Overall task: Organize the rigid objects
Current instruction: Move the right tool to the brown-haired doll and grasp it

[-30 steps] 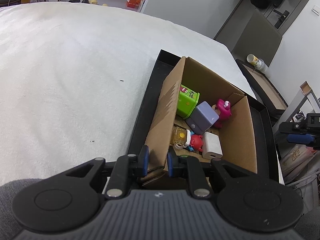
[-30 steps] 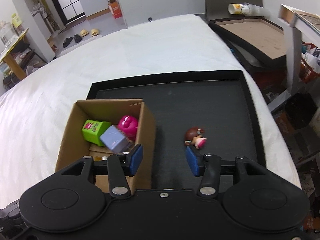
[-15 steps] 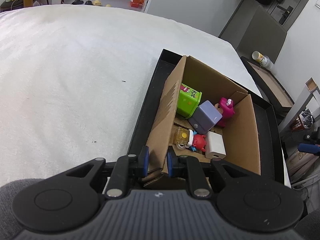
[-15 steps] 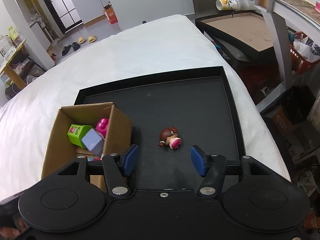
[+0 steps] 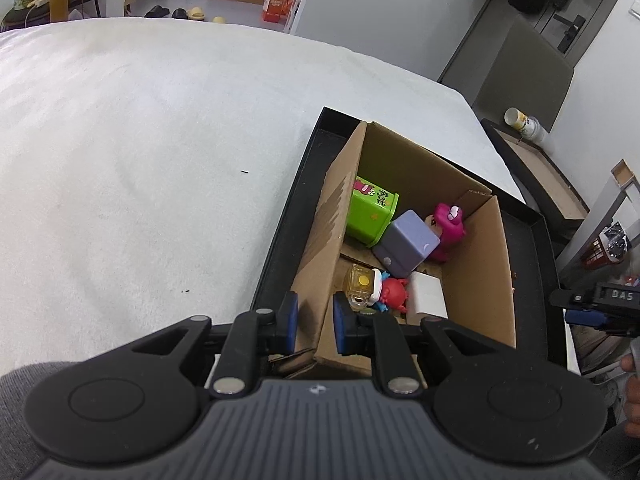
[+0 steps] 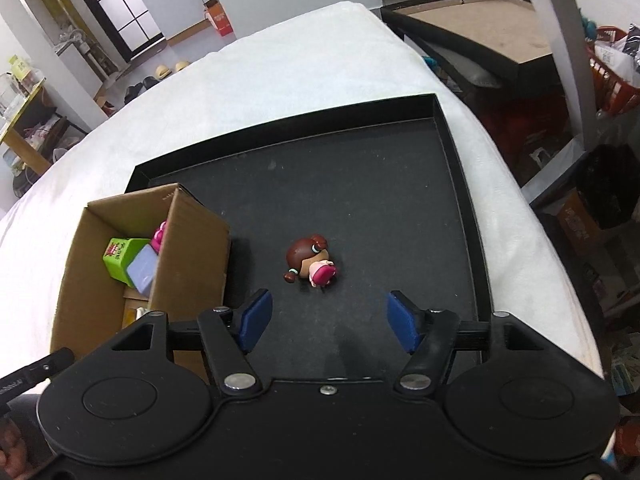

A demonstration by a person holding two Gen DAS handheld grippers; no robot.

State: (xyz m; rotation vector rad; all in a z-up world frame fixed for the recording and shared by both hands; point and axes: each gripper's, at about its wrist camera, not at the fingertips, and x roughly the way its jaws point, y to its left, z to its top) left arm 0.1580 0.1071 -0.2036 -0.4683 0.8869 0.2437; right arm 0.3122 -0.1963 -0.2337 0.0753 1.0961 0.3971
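The right tongs (image 6: pixel 327 317) have dropped toward the doll (image 6: pixel 309 264), jaws opening; left tongs (image 5: pixel 313 323) clamp the box (image 5: pixel 320 240) wall.

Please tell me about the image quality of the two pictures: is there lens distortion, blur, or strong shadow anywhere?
Left wrist view: strong fisheye bending, the white surface bulges like a dome; the toys in the cardboard box look sharp; its near corner is shaded. Right wrist view: the black tray has curved edges; the doll figure is sharp and casts only a soft shadow; no harsh glare.
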